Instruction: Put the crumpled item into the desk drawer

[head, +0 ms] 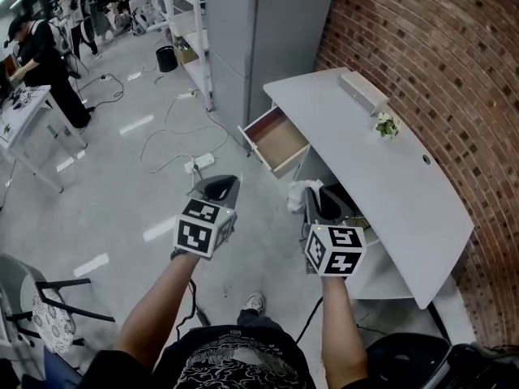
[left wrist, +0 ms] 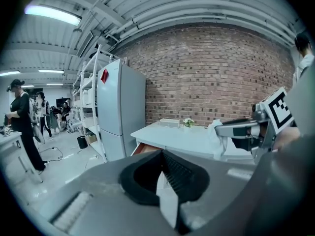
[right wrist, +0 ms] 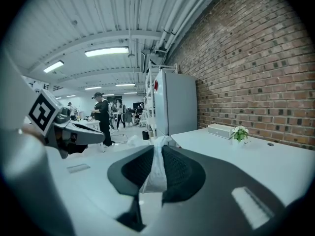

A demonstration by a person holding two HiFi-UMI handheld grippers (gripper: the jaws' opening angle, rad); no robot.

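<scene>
Both jaws of right gripper (head: 315,193) clamped on crumpled white item (head: 297,194), left gripper (head: 219,184) jaws closed together, holding nothing.

You are wearing a black shirt (head: 231,363) with a white swirling print, leaving the forearms bare, and a light-coloured shoe (head: 255,302). The left claw (head: 217,186) and the right claw (head: 320,201) are each showing a pale grey shell, black ribbed pads (right wrist: 179,173) lining the jaws, and a cube (head: 203,227) bearing black-and-white square markers. A thin dark cable (head: 193,298) is showing beside each forearm.
</scene>
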